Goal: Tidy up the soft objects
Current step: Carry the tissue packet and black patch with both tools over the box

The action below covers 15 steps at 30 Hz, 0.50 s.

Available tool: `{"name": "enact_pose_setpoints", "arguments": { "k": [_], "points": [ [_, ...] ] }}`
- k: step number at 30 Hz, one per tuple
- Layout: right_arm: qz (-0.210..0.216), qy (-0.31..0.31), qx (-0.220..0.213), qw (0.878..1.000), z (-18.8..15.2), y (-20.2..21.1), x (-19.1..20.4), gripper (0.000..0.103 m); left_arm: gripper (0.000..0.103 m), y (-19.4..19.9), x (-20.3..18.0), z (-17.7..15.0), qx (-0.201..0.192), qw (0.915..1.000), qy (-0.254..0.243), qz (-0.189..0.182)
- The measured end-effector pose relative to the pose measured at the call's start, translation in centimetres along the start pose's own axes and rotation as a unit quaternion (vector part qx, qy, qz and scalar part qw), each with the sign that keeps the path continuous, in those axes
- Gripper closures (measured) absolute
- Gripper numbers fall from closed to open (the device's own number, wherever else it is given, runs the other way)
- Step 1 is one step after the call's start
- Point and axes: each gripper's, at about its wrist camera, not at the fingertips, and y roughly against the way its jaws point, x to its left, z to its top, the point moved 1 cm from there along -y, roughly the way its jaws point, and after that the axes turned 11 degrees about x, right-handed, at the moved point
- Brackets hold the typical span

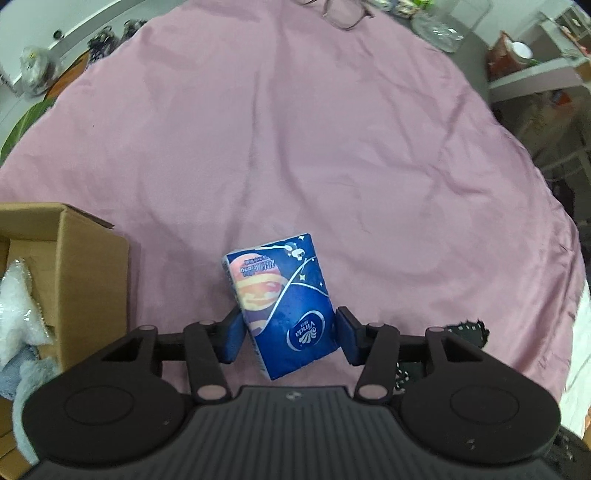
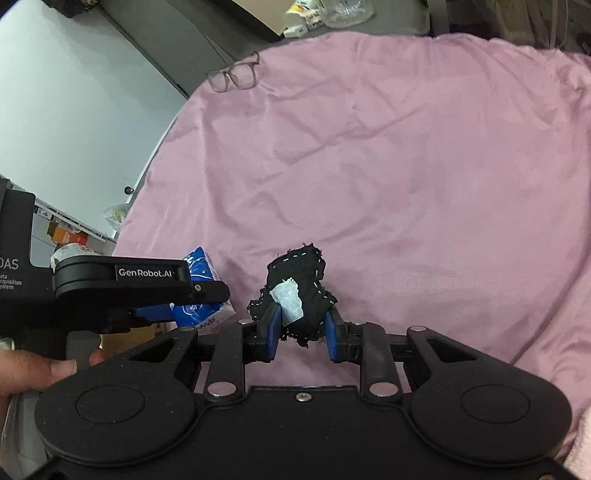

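Cardboard at far left of the left wrist view: open box point(image 1: 92, 258), standing on pink sheet point(image 1: 295, 147). Inside the box, white fluffy piece point(image 1: 14, 302) against the near wall, with grey-blue towel point(image 1: 22, 369) below it.

Just right of the box, left gripper point(image 1: 289, 317), pointing steeply down and clamped on tissue pack point(image 1: 284, 306), one blue pad pressed to each long side. Pack blue, printed with an orange planet and a white logo, tilted slightly, upper end leaning left. Whether resting on the sheet or lifted clear of it: cannot tell.

Further right, at the lower right edge of the same view, black cloth point(image 1: 465, 330) with white stitching, partly hidden behind the gripper body. At the far edge of the sheet, glasses point(image 1: 343, 14), lying flat.

From the right wrist view, at far left, hand point(image 2: 33, 373) wrapped round the left gripper's handle, thumb forward. Next to it, the pack again, showing between that gripper's fingers.

Centre of that view: right gripper point(image 2: 301, 321), squeezed onto the bunched black cloth, pads biting its lower part, the rest puffed up above the fingertips. White label point(image 2: 290, 301) on the cloth's left face, beside the left pad. Right of the cloth, only creased pink sheet.
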Motion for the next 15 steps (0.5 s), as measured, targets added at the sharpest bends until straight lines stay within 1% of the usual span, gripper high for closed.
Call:
{"name": "enact_pose_setpoints", "arguments": {
  "k": [9, 15],
  "points": [
    [0.000, 0.017, -0.028, 0.999, -1.8, 3.0, 2.2, 0.078, 0.052, 3.7, 0.0, -2.9, -0.020, 0.9992, -0.030, -0.017],
    [-0.006, 0.024, -0.042, 0.999, -3.6, 4.3, 3.8, 0.077, 0.052, 5.6, 0.9, -5.0, -0.032, 0.9984, -0.041, -0.023]
  ]
}}
